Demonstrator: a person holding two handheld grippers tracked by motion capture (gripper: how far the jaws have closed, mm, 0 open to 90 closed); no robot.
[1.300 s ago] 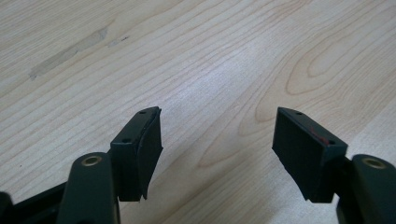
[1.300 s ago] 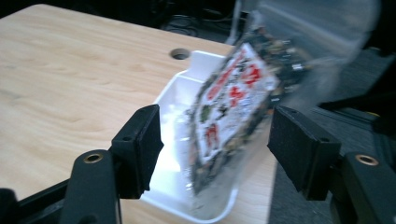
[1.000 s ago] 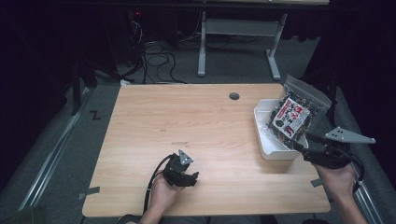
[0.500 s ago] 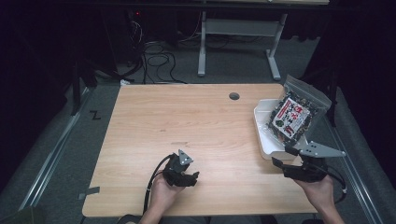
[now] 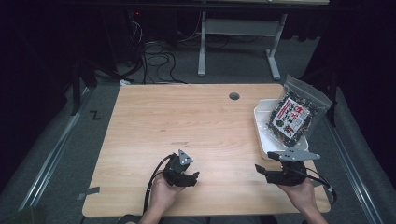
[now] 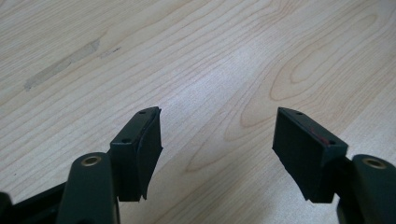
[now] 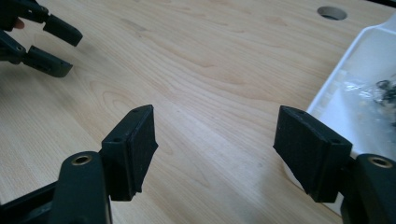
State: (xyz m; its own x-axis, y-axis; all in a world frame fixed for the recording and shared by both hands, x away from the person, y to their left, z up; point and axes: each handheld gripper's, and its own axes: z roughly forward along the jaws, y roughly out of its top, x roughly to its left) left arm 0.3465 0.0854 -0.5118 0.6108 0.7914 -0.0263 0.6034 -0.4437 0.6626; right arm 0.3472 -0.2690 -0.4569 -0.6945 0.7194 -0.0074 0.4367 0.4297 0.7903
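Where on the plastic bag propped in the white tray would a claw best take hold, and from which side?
Probably the clear top strip of the plastic bag, which juts up free beyond the far rim of the white tray. The strip is thin and flat, so come from above, with one jaw on each face.

The label on the bag [image 5: 290,116] is too small to read.
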